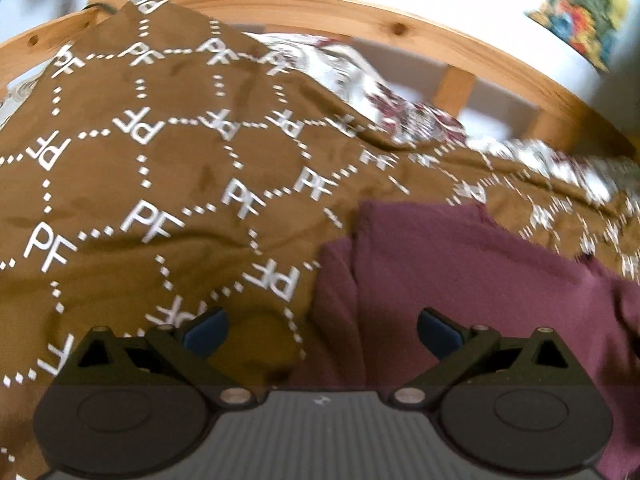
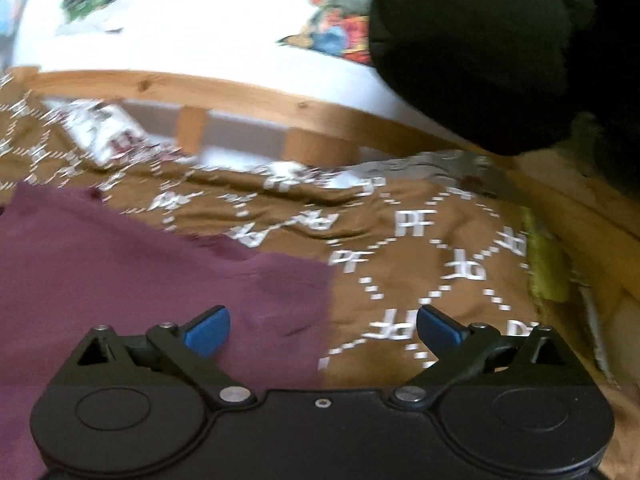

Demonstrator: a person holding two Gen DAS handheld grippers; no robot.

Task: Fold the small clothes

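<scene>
A maroon garment (image 1: 472,280) lies spread on a brown blanket (image 1: 168,168) printed with white "PF" letters. In the left wrist view it fills the lower right. My left gripper (image 1: 323,334) is open and empty, hovering over the garment's left edge. In the right wrist view the same maroon garment (image 2: 132,276) fills the lower left, on the brown blanket (image 2: 432,264). My right gripper (image 2: 323,332) is open and empty, over the garment's right edge. Both views are motion-blurred.
A curved wooden bed rail (image 1: 360,12) with posts runs behind the blanket, also in the right wrist view (image 2: 240,92). A floral white sheet (image 1: 384,100) lies under the blanket. A black bag-like shape (image 2: 480,52) hangs at upper right. A yellow-green cloth (image 2: 548,264) sits at the blanket's right edge.
</scene>
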